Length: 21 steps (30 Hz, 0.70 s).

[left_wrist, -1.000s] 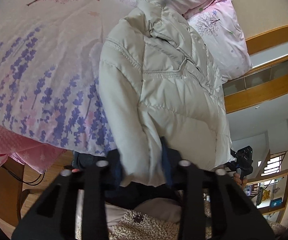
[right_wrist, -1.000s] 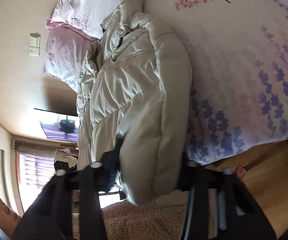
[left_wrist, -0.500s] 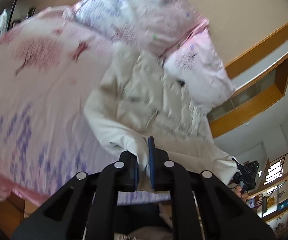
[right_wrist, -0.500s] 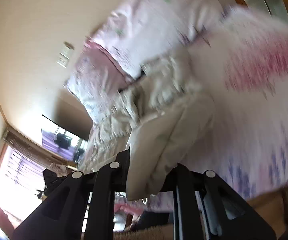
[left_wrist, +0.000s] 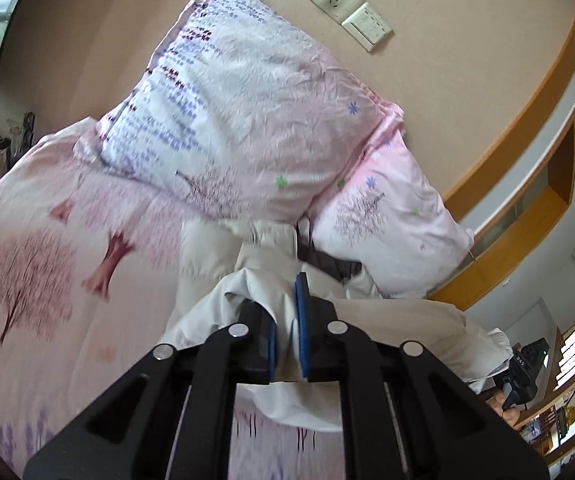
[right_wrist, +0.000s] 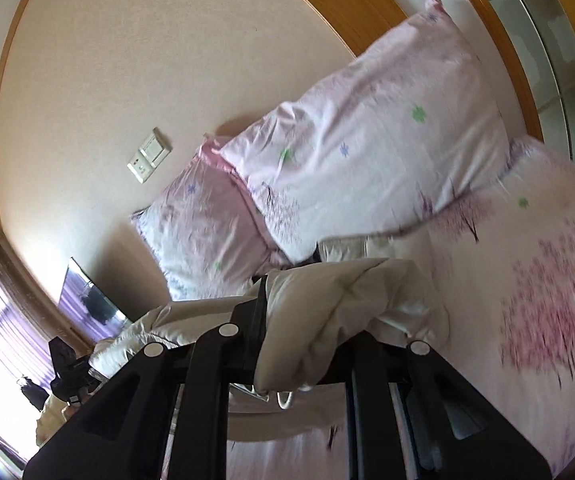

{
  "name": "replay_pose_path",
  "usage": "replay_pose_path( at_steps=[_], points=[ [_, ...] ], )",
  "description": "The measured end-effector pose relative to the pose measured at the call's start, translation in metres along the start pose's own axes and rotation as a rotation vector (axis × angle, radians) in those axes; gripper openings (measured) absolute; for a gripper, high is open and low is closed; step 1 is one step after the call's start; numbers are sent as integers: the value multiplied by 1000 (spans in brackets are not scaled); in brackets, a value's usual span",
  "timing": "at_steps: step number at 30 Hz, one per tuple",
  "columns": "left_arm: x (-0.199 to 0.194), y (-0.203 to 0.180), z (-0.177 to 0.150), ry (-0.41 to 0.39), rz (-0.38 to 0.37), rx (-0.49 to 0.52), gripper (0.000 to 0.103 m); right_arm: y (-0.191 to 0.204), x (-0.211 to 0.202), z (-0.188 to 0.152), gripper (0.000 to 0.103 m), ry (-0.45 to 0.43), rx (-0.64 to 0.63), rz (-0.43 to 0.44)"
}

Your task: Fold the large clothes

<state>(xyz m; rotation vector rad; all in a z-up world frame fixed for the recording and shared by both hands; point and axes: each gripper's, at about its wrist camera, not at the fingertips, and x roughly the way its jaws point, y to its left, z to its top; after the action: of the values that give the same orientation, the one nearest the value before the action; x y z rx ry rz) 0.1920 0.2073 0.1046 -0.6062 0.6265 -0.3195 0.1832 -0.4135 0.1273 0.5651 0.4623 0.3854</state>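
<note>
A cream padded jacket (left_wrist: 399, 320) lies on the bed, its collar end against the pillows. My left gripper (left_wrist: 285, 320) is shut on the jacket's hem edge, blue pads pinching a thin fold of fabric. My right gripper (right_wrist: 307, 328) is shut on the other hem corner of the jacket (right_wrist: 335, 300), a thick bunch of fabric between its jaws. Both hold the lower edge raised above the jacket body, near the collar. The dark lining (left_wrist: 327, 258) shows at the collar.
Two pink floral pillows (left_wrist: 247, 120) (left_wrist: 387, 232) lean on the beige wall at the head of the bed. The floral quilt (left_wrist: 67, 260) spreads left in the left wrist view and right in the right wrist view (right_wrist: 547, 280). Wall sockets (left_wrist: 351, 8) sit above.
Both grippers have carried the jacket's hem up off the foot of the bed and forward toward the pillows, doubling the jacket over itself. The left jaws have closed tighter on the fabric.
</note>
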Motion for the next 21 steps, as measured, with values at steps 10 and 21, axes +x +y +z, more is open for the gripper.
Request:
replay_pose_path(
  at_steps=[10, 21],
  points=[
    [88, 7, 57, 26, 76, -50, 9, -14, 85, 52, 14, 16, 73, -80],
    [169, 42, 67, 131, 196, -179, 10, -60, 177, 51, 17, 163, 233, -341]
  ],
)
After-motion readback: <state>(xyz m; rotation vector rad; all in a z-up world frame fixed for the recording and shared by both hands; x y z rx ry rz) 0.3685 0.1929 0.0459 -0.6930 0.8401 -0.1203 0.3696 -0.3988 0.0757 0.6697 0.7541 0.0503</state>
